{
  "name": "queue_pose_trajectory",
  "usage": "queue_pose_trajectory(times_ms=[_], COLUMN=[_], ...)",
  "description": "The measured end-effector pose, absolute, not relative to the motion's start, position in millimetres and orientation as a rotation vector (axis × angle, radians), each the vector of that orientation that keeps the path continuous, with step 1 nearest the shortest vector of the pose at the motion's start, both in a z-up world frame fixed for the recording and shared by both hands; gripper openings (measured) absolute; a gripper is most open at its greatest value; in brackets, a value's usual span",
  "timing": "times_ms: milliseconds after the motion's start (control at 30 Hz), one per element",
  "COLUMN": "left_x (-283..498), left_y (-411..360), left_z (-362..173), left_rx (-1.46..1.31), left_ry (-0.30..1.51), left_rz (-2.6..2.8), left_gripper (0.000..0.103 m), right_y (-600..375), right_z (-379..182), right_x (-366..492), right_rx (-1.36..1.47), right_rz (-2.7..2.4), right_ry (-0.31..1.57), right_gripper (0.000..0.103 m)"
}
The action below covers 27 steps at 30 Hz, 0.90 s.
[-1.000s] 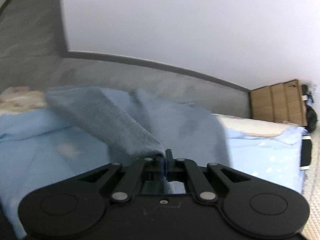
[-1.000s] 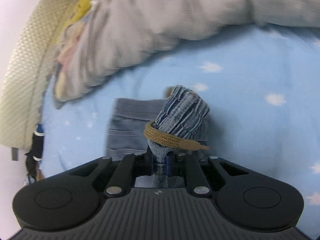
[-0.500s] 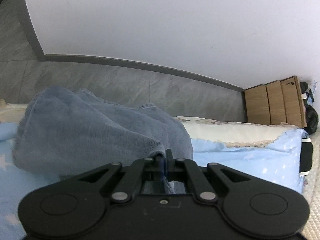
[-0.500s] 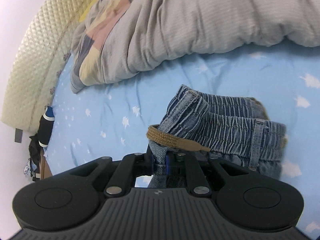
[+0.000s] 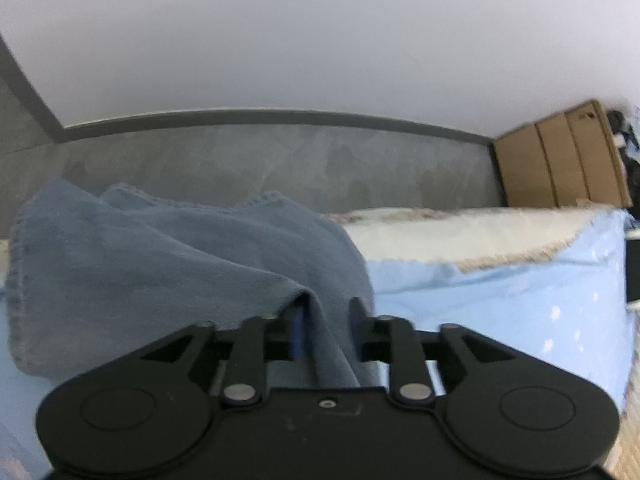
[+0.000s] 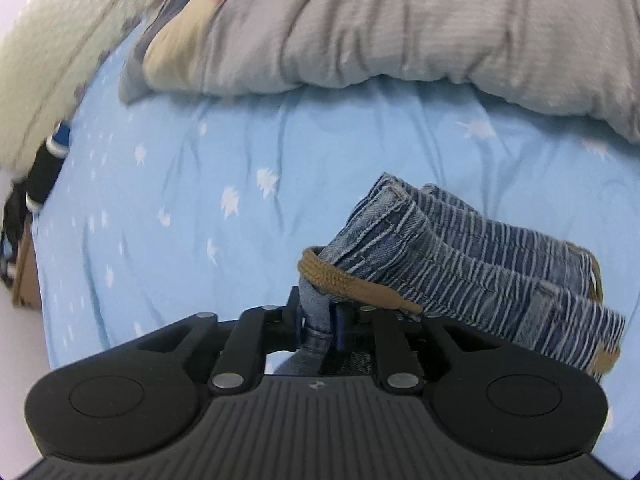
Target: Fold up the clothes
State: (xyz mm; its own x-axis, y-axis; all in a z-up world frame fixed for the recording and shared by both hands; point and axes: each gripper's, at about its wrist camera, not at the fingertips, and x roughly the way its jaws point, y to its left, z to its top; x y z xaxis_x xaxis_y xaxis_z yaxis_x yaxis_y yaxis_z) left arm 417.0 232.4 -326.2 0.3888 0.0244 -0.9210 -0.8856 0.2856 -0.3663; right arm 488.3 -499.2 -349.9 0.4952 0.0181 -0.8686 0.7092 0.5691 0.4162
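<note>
Since half a second ago the left tool (image 5: 326,320) has parted its jaws, so the denim fold it pinched now lies loose between them, and the right tool (image 6: 320,322) has dropped lower over the bed. The right one stays clamped narrow on a tuck of the jeans (image 6: 460,248) just under the brown drawstring (image 6: 352,286), the ribbed waistband bunched up beside it. On the left, the jeans (image 5: 160,272) heap in soft layers on the blue sheet (image 5: 500,304), leg hems showing at the top. Farther off lie a grey duvet (image 6: 440,28) and a wooden cabinet (image 5: 560,164) by the wall. The risk, I'd say, is that the cloth draped over the open left tool drags along as it backs out and undoes the fold, or the drawstring snags the right tool's fingers on release.
</note>
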Motion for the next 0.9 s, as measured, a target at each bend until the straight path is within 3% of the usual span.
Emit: queue_pose_trajectory(times_ms=[167,900], left_x=[407,246], left_y=[227,258], left_z=[-321,-281], left_rx=[-1.154,-1.216], left_ry=[0.975,1.029], left_rz=[0.665,0.458], left_gripper=[0.031,0.034], right_y=[-492,-358], right_z=[-333,-238], right_x=[475,285], right_rx=[0.857,0.716], right_rz=[-0.419,-0.345], right_ry=[0.954,0.962], right_gripper=[0.043,0.043])
